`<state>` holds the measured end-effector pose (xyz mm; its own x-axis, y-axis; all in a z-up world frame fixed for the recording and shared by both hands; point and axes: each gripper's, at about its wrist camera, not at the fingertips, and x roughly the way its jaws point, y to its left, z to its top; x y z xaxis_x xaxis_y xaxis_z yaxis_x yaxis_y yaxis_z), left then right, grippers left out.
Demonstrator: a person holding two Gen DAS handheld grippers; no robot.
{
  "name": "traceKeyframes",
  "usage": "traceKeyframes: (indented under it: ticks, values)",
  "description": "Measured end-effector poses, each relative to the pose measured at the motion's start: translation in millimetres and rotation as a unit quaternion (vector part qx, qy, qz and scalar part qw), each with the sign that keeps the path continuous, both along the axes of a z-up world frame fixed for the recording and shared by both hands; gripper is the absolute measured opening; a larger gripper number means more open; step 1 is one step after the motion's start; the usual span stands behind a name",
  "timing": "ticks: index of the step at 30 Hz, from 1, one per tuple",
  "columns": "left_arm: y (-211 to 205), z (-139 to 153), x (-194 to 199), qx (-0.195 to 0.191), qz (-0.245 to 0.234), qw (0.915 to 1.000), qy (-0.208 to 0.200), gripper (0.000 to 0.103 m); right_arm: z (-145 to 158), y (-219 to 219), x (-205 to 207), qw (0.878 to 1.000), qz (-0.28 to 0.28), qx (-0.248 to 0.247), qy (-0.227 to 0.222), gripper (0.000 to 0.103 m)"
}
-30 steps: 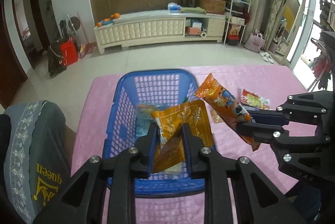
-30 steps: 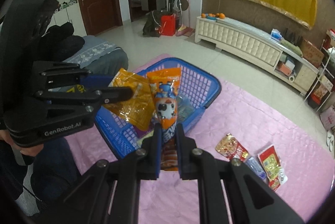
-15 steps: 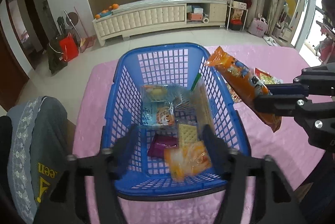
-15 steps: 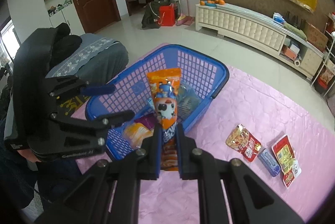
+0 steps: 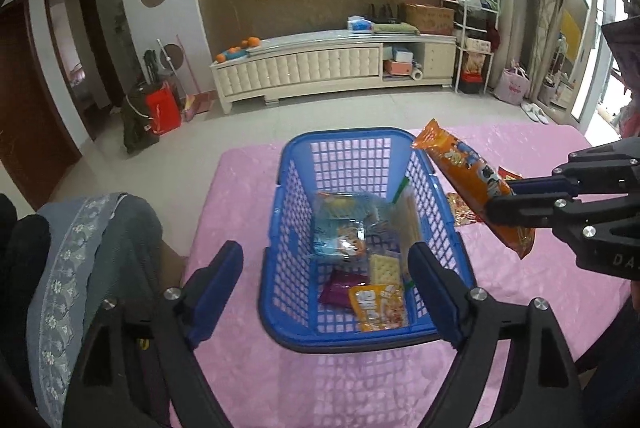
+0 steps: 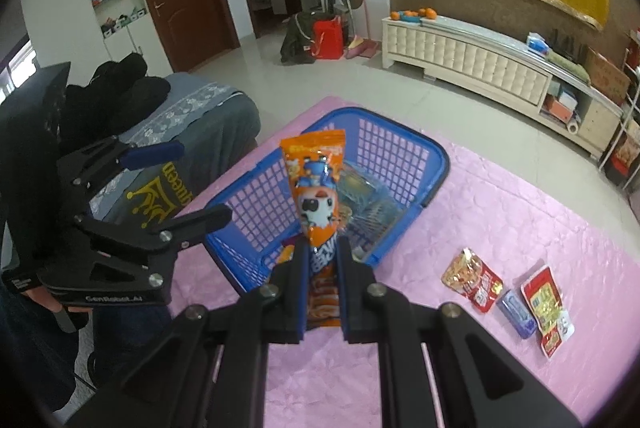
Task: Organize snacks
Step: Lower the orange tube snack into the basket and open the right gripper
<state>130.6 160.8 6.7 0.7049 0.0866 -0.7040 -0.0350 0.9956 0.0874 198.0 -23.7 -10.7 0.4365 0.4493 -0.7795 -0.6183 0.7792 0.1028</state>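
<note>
Left gripper jaws just opened, nothing between, above blue plastic mesh basket on pink tabletop. Right gripper clamped on long orange snack packet beside basket.

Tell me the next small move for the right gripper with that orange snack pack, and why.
Probably carry it a little further over the blue basket and let go. The right gripper is shut on the orange snack pack, whose top already overhangs the basket; the left gripper is open and empty.
</note>
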Motion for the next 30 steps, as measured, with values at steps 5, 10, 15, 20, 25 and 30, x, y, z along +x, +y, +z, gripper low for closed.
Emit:
traceKeyframes:
  ticks: [5, 10, 15, 20, 25, 30]
  values:
    - [18, -9, 2, -0.004, 0.023, 0.9997, 0.007, 0.084, -9, 25, 9, 1.000, 0.019, -0.022, 0.002, 0.016]
    - [35, -23, 6, -0.012, 0.042, 0.9988, 0.020, 0.084, -27, 44, 23, 0.998, 0.031, -0.043, 0.018, 0.016]
    - [50, -36, 13, -0.033, 0.049, 0.9976, 0.038, 0.084, -52, 64, 36, 0.995, 0.048, -0.077, 0.030, 0.016]
    - [60, -45, 16, -0.040, 0.058, 0.9965, 0.044, 0.084, -73, 74, 45, 0.993, 0.053, -0.092, 0.047, 0.016]
    - [62, -54, 12, -0.057, 0.064, 0.9950, 0.051, 0.084, -89, 81, 49, 0.989, 0.067, -0.123, 0.043, 0.017]
    - [52, -58, 8, -0.061, 0.059, 0.9949, 0.055, 0.084, -96, 73, 50, 0.990, 0.059, -0.118, 0.052, 0.050]
